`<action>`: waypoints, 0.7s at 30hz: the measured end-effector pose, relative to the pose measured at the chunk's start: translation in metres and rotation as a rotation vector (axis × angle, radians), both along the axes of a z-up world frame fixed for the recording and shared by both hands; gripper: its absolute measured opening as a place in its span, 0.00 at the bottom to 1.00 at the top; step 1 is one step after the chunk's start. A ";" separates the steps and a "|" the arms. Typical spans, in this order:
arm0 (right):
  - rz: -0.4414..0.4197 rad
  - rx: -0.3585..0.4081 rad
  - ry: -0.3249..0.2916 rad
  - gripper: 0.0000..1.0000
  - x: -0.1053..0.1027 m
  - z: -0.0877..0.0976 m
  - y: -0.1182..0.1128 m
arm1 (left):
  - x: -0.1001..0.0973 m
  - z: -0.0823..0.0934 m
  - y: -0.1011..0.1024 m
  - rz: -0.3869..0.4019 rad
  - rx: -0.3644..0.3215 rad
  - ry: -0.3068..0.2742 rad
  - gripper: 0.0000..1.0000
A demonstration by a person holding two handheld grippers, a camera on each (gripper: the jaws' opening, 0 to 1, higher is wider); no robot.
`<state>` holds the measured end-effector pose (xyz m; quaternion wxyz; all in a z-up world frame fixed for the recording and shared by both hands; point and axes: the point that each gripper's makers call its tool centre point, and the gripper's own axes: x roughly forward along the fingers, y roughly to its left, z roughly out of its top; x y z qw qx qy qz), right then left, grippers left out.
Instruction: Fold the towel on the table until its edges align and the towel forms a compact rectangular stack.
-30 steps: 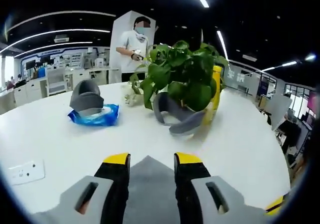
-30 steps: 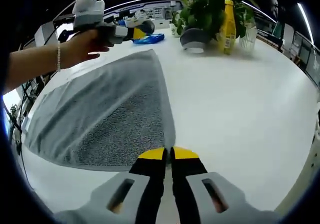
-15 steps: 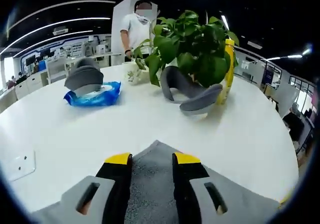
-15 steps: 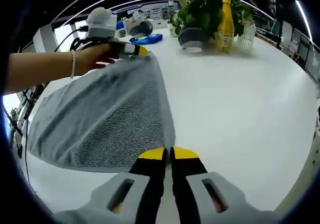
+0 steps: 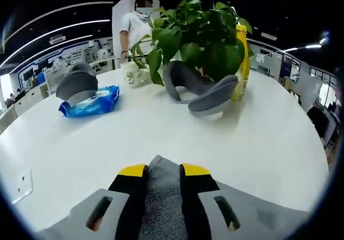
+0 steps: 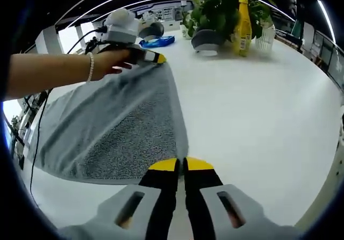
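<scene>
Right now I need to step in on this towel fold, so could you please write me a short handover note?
Left gripper: shut on one corner of the grey towel, held up over the white table.
Right gripper: shut on the near corner along the same edge.
Towel: half-lifted, sagging between the two grippers, the rest lying on the table; the fold is not laid down yet.
Behind: potted plant, yellow bottle, grey neck pillow, blue wipes pack, well apart from the towel.
Left: carry the held edge across, match the edges, release, then fold again into a compact rectangle.

Open office, ceiling light strips, desks.
</scene>
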<state>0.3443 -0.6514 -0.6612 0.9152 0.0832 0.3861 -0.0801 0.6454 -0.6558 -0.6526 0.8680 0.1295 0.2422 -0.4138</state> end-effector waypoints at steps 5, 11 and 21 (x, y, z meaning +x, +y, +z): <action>-0.002 0.001 -0.001 0.01 0.000 0.000 0.000 | 0.000 0.002 -0.003 -0.017 -0.006 -0.007 0.19; 0.007 -0.011 -0.003 0.01 0.000 0.000 0.001 | 0.002 0.001 0.000 -0.044 0.017 -0.022 0.08; 0.010 0.056 0.002 0.00 -0.001 0.005 0.002 | -0.005 0.013 0.005 -0.005 -0.036 0.063 0.02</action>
